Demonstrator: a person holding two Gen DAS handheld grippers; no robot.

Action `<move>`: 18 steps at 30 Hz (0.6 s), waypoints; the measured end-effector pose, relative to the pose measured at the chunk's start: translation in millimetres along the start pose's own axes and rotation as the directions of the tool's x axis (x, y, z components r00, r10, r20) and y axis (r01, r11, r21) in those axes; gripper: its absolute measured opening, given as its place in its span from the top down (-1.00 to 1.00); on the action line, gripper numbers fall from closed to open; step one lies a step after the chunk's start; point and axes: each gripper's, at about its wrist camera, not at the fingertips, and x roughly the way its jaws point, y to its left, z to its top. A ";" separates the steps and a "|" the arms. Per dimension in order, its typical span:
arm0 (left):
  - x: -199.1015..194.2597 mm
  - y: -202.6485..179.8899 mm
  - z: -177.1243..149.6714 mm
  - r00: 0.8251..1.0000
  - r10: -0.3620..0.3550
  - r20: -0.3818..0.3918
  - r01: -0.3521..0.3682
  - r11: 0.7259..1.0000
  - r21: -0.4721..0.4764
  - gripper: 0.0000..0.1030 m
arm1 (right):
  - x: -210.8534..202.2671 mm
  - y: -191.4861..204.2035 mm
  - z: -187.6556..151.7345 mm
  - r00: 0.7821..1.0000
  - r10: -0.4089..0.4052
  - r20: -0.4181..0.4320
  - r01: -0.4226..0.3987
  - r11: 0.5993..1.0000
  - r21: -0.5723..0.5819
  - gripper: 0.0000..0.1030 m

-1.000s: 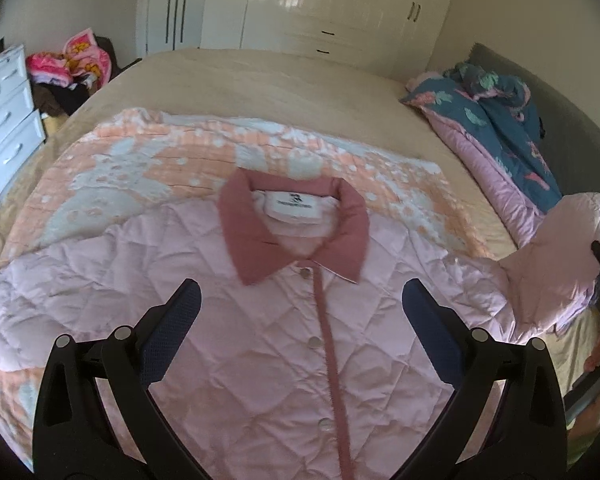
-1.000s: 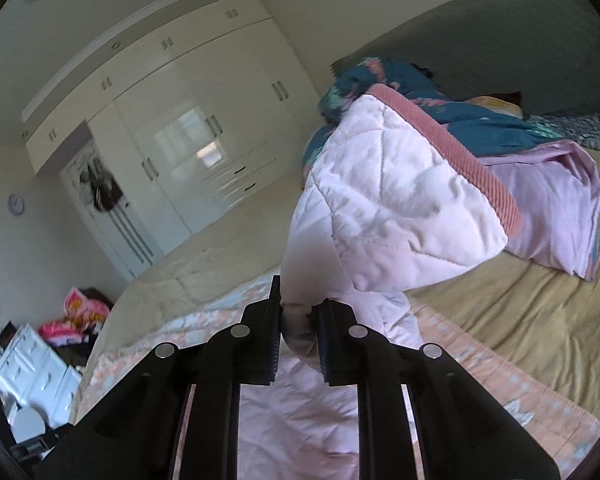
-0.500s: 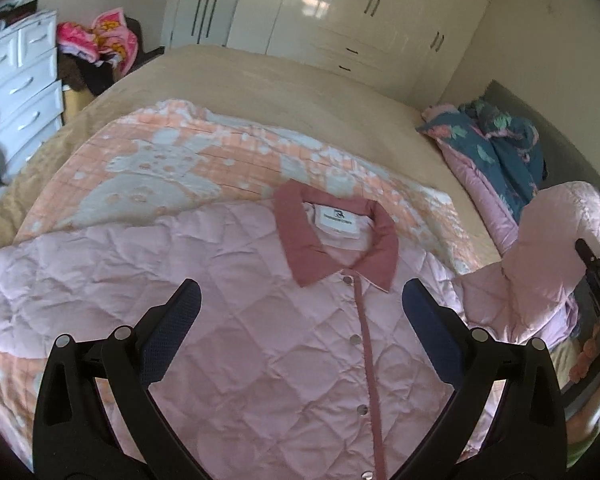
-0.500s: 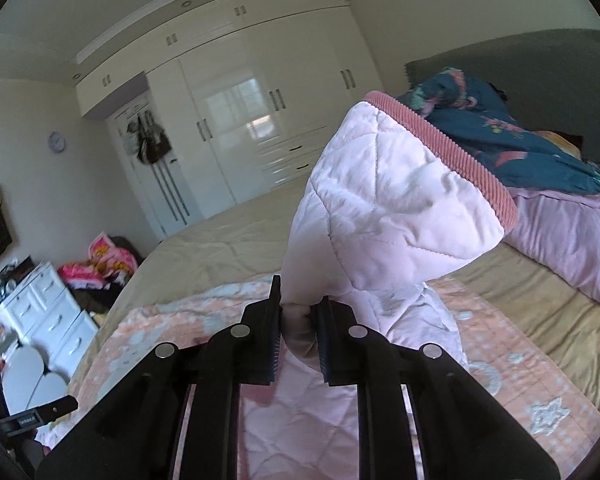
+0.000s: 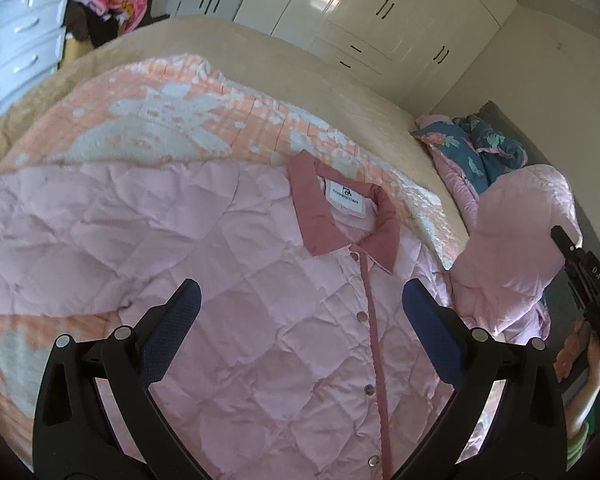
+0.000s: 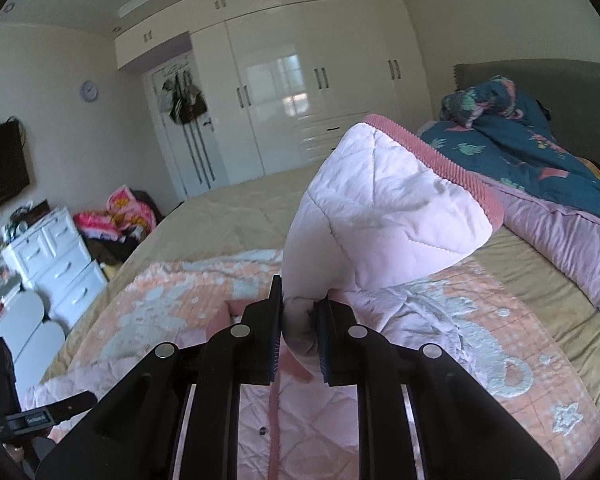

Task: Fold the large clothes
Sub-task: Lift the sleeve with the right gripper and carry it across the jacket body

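A pink quilted jacket [image 5: 260, 300] with a darker pink collar [image 5: 340, 216] lies front up, buttoned, on an orange and white blanket [image 5: 172, 112] on the bed. My left gripper [image 5: 300, 304] is open and empty, hovering above the jacket's chest. My right gripper [image 6: 299, 332] is shut on the jacket's sleeve [image 6: 380, 216] and holds it lifted above the bed, its ribbed pink cuff [image 6: 432, 156] on top. The raised sleeve also shows at the right of the left wrist view [image 5: 516, 248], with the right gripper [image 5: 580, 268] behind it.
A blue floral quilt [image 6: 532, 148] and a lilac blanket [image 6: 568, 236] lie piled by the grey headboard. A white drawer unit [image 6: 56, 256] and a heap of bright clothes [image 6: 120, 212] stand left of the bed. White wardrobes [image 6: 300, 80] line the far wall.
My right gripper has swung the lifted sleeve leftward toward the jacket body. My left gripper has shifted left, so the collar now sits further right in its view.
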 end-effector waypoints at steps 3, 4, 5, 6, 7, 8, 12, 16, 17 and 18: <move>6.6 5.7 -0.6 1.000 -0.012 -0.015 0.012 1.000 -0.001 -0.84 | 11.8 14.6 -11.3 1.000 0.012 -0.028 -0.013 1.000 -0.026 0.72; 9.0 8.4 -1.2 1.000 -0.019 -0.023 0.019 1.000 -0.006 -0.84 | 15.1 18.2 -14.7 0.999 0.016 -0.036 -0.017 0.999 -0.033 0.72; 11.0 11.6 -1.1 0.999 -0.021 -0.027 0.021 1.000 -0.013 -0.84 | 19.5 23.8 -19.2 0.999 0.019 -0.044 -0.021 0.999 -0.048 0.72; 13.0 15.6 -0.3 0.999 -0.030 -0.032 0.029 0.999 -0.025 -0.84 | 23.0 29.6 -23.6 0.998 0.023 -0.050 -0.026 0.998 -0.062 0.72; 14.9 19.8 0.6 0.998 -0.049 -0.038 0.047 0.998 -0.042 -0.84 | 27.8 36.0 -29.8 0.998 0.029 -0.060 -0.033 0.997 -0.076 0.72; 17.0 24.7 1.6 0.995 -0.082 -0.048 0.079 0.994 -0.069 -0.84 | 31.5 39.6 -34.7 0.997 0.032 -0.066 -0.037 0.996 -0.084 0.72; 21.5 33.1 1.7 0.986 -0.157 -0.061 0.149 0.982 -0.116 -0.84 | 47.5 57.4 -59.9 0.993 0.055 -0.106 -0.067 0.991 -0.115 0.72; 20.5 39.0 3.6 0.976 -0.214 -0.052 0.203 0.966 -0.158 -0.84 | 64.7 80.0 -93.8 0.981 0.081 -0.178 -0.115 0.975 -0.191 0.72; 19.3 39.9 4.1 0.975 -0.219 -0.046 0.209 0.964 -0.162 -0.84 | 67.3 84.3 -99.9 0.977 0.084 -0.195 -0.124 0.970 -0.207 0.71; 18.6 40.3 4.7 0.974 -0.223 -0.043 0.213 0.963 -0.164 -0.84 | 70.1 88.8 -107.5 0.973 0.086 -0.213 -0.135 0.965 -0.226 0.71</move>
